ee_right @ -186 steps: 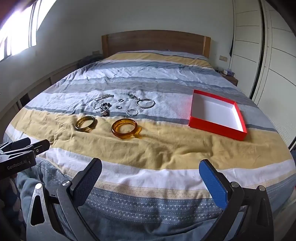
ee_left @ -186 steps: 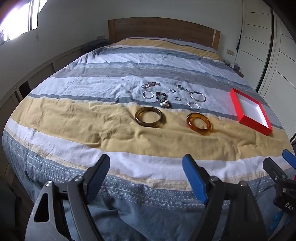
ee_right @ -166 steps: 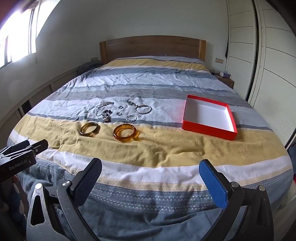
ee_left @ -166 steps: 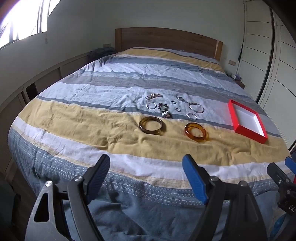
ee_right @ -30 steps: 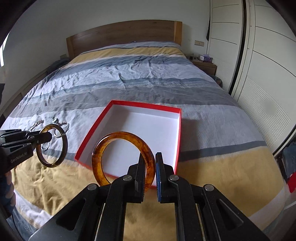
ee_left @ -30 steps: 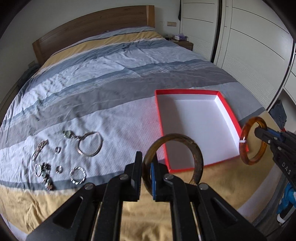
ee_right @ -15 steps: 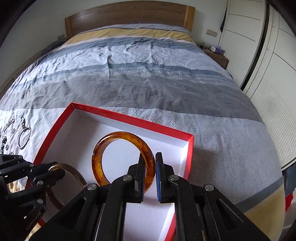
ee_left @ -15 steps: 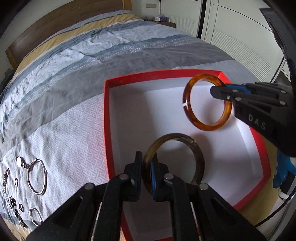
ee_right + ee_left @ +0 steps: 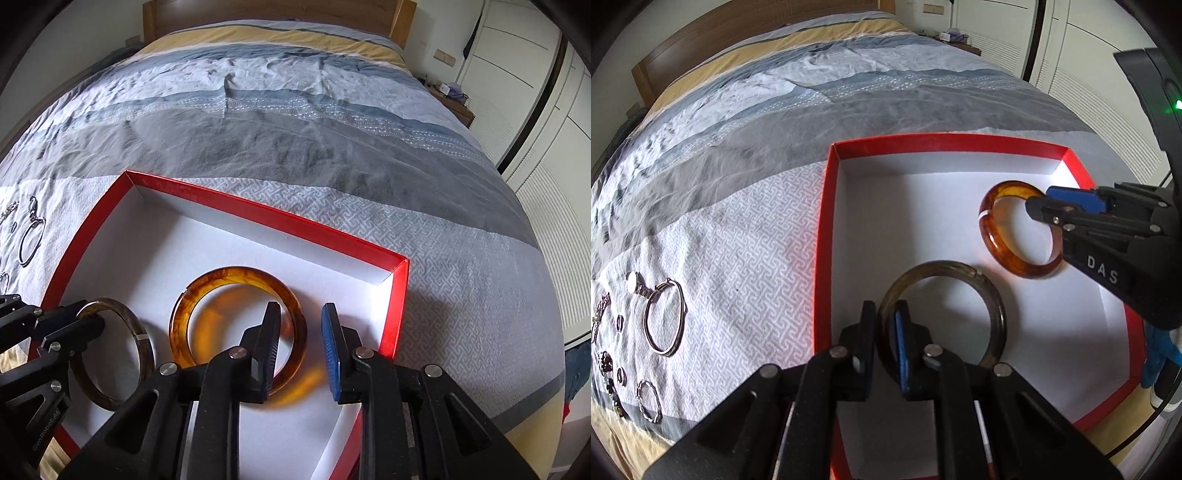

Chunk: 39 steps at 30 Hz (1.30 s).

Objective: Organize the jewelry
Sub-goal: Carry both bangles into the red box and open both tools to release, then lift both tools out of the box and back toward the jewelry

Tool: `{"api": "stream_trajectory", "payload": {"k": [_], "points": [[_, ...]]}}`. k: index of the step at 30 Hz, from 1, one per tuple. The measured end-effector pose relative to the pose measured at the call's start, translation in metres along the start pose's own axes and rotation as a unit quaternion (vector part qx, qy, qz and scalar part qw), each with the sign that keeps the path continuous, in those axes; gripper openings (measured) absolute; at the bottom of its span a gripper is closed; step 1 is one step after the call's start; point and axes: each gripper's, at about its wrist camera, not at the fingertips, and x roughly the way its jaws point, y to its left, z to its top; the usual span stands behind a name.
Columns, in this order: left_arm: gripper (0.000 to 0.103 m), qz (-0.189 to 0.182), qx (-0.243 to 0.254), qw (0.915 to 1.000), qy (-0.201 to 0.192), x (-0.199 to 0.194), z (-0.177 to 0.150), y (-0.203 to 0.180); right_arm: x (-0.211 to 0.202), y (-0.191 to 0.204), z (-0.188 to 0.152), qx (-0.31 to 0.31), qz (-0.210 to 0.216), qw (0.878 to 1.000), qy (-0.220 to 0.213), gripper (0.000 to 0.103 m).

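Observation:
An empty-floored red box [image 9: 827, 221] with a white inside lies on the striped bedspread. My left gripper [image 9: 886, 314] pinches the near rim of the dark brown bangle [image 9: 993, 302], which touches the box floor; its jaws are just starting to open. My right gripper [image 9: 300, 314] is opening. The amber bangle [image 9: 236, 275] lies tilted on the box floor [image 9: 221, 251], its near rim loose and blurred in the gap between the pads. The left wrist view has the right gripper [image 9: 1039, 203] around the amber bangle [image 9: 997, 247]. The left gripper [image 9: 86, 317] and dark bangle [image 9: 144, 347] appear in the right wrist view.
A thin silver bangle [image 9: 663, 317], small rings [image 9: 648, 400] and chains lie on the bedspread left of the box. The wooden headboard [image 9: 277, 9] is at the far end. White wardrobe doors [image 9: 535, 92] and a bedside table [image 9: 456, 99] stand to the right.
Both bangles have come down onto the box floor. The right jaws have spread and let the amber bangle go. The left jaws have barely parted on the dark bangle.

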Motion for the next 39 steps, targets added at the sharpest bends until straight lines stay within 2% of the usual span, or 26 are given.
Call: {"api": "stream_trajectory", "payload": {"k": [2,4,10,13,16,18,20,24,31,35,39], "points": [[0.011,0.005,-0.015,0.9999,-0.001,-0.002,-0.004,0.005,-0.001,0.004,0.000,-0.006,0.005,1.000,-0.003,0.025],[0.011,0.016,-0.028,0.9995,-0.001,-0.003,-0.009,0.009,-0.002,0.013,0.001,-0.021,0.010,1.000,-0.007,0.032],[0.011,0.050,-0.085,0.9950,0.013,-0.010,-0.020,0.020,-0.007,0.032,0.005,-0.050,0.014,0.999,-0.010,0.041],[0.011,0.038,-0.104,0.9938,0.016,-0.013,-0.021,0.024,-0.019,0.033,0.004,-0.045,0.012,0.999,-0.024,0.050],[0.012,0.019,-0.094,0.9954,0.009,-0.017,-0.023,0.024,-0.040,0.024,0.004,-0.018,0.020,0.999,-0.045,0.050],[0.016,-0.002,-0.088,0.9961,0.004,-0.023,-0.022,0.023,-0.057,0.016,0.003,-0.005,0.019,0.998,-0.059,0.050],[0.028,-0.010,-0.085,0.9964,-0.002,-0.032,-0.021,0.023,-0.075,0.007,0.000,0.009,0.014,0.997,-0.070,0.050],[0.031,-0.011,-0.064,0.9979,-0.004,-0.048,-0.023,0.020,-0.110,-0.010,-0.015,0.036,0.007,0.996,-0.081,0.051],[0.031,-0.028,-0.060,0.9968,-0.043,-0.110,-0.042,0.036,-0.166,-0.019,-0.061,0.076,0.001,0.994,-0.082,0.052],[0.031,-0.014,-0.054,0.9974,-0.045,-0.149,-0.061,0.056,-0.195,-0.005,-0.084,0.088,0.013,0.992,-0.086,0.052],[0.031,0.008,-0.072,0.9954,-0.063,-0.187,-0.091,0.092,-0.225,0.024,-0.102,0.085,0.033,0.991,-0.098,0.052]]}}
